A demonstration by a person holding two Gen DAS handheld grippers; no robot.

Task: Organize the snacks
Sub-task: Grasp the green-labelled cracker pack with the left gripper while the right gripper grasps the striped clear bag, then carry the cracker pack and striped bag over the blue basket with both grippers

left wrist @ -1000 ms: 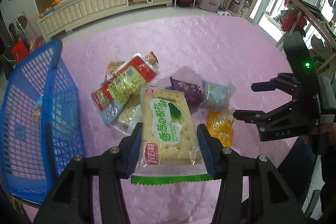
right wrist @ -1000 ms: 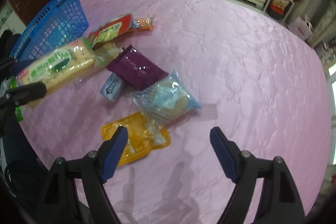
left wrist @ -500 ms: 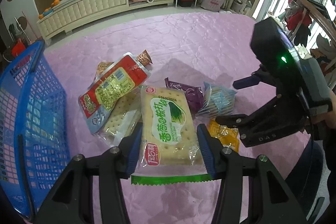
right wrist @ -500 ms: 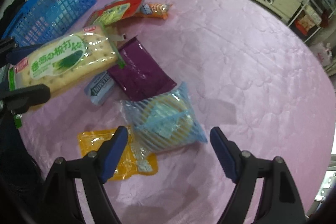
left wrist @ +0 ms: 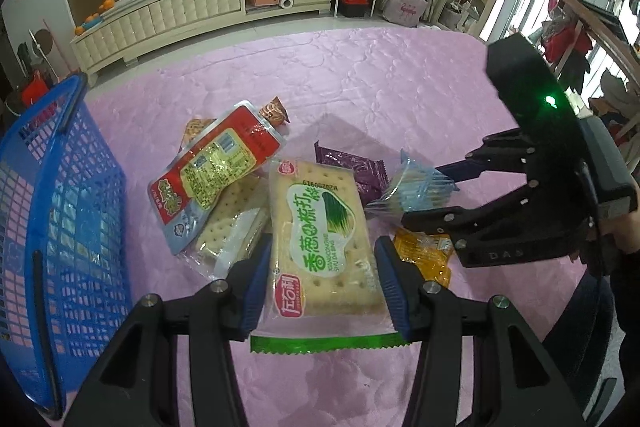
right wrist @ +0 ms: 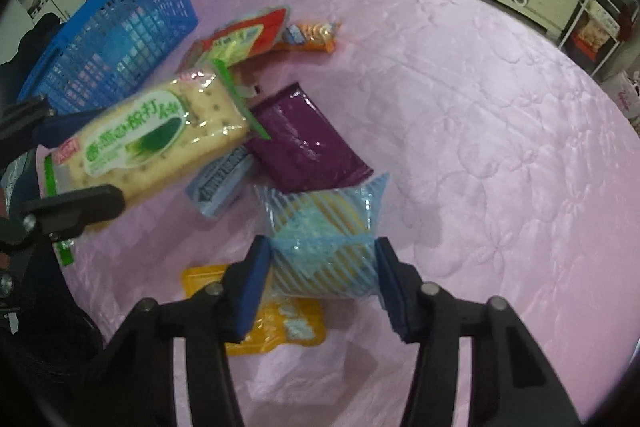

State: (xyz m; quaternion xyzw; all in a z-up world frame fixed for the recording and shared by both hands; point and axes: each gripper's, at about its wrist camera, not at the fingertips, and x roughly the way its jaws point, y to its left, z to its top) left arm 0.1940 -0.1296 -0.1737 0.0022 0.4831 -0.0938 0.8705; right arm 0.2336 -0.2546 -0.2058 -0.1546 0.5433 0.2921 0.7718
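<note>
The left gripper has the big green-label cracker pack clamped between its blue pads, holding it up over the pink quilted tablecloth; the pack's green serrated end hangs out toward the camera. Over on the other side, the right gripper is pointing down at the blue striped cookie packet, jaws closing, and the packet sits squarely between the two pads, both of them right up against its sides. From the left view the packet looks tipped up off the cloth at its far end.

The rest of the snacks are bunched in the middle of the table: a purple packet lies just beyond the striped one, a small pale blue-grey packet beside it, partly under the held crackers. A yellow packet lies flat beneath the right gripper's fingers. Further back, a red-and-yellow pouch rests over a clear pack of plain crackers, with an orange snack packet poking out behind. The blue basket stands at the table's left edge, near that pile, and I can't tell what's inside through its mesh wall.
</note>
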